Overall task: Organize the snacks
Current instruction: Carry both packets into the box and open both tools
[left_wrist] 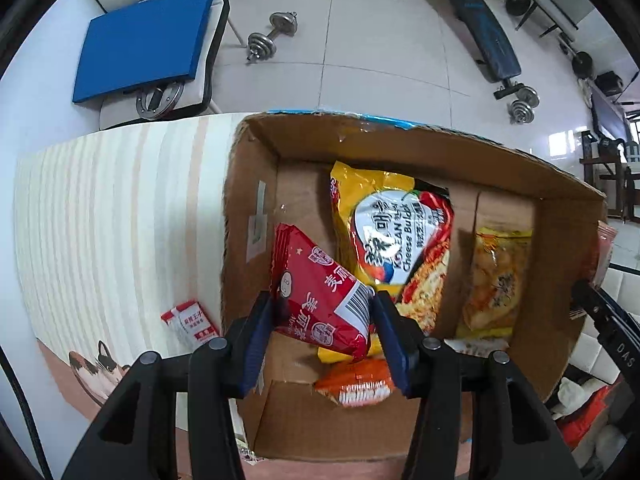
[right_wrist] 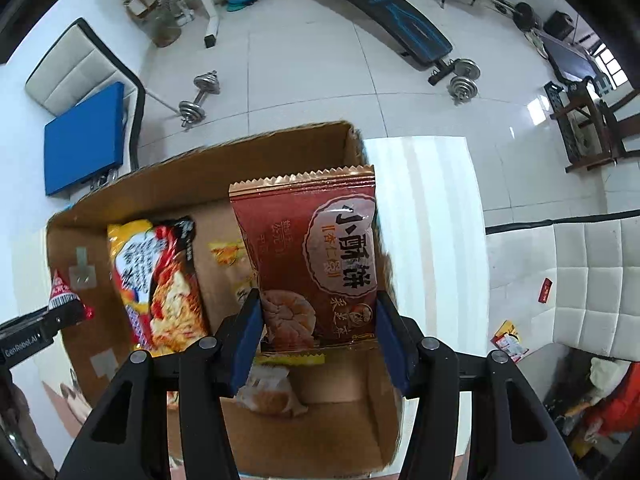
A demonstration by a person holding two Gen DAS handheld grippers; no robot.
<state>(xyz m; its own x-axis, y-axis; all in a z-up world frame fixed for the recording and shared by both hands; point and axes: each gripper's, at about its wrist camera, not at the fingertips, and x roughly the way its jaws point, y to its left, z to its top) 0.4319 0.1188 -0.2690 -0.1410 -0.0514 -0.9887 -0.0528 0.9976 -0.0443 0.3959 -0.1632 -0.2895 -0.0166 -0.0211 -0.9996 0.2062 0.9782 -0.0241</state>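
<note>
An open cardboard box [left_wrist: 400, 140] stands on a striped table. My left gripper [left_wrist: 322, 320] is shut on a red snack packet [left_wrist: 316, 296] and holds it over the box's left side. My right gripper [right_wrist: 318, 320] is shut on a brown pastry packet [right_wrist: 316, 248] and holds it above the box [right_wrist: 240, 164]. Inside lie a yellow Korean cheese noodle pack [left_wrist: 392, 236], an orange-yellow snack bag [left_wrist: 496, 276] and an orange packet [left_wrist: 356, 384]. The left gripper with its red packet [right_wrist: 66, 300] shows at the left edge of the right wrist view.
A small red-and-white sachet [left_wrist: 190, 322] lies on the table left of the box. A white chair holding a blue cushion [left_wrist: 144, 40] stands beyond the table. Dumbbells [left_wrist: 272, 34] and a bench [left_wrist: 476, 20] are on the tiled floor. A white padded seat [right_wrist: 568, 280] is at the right.
</note>
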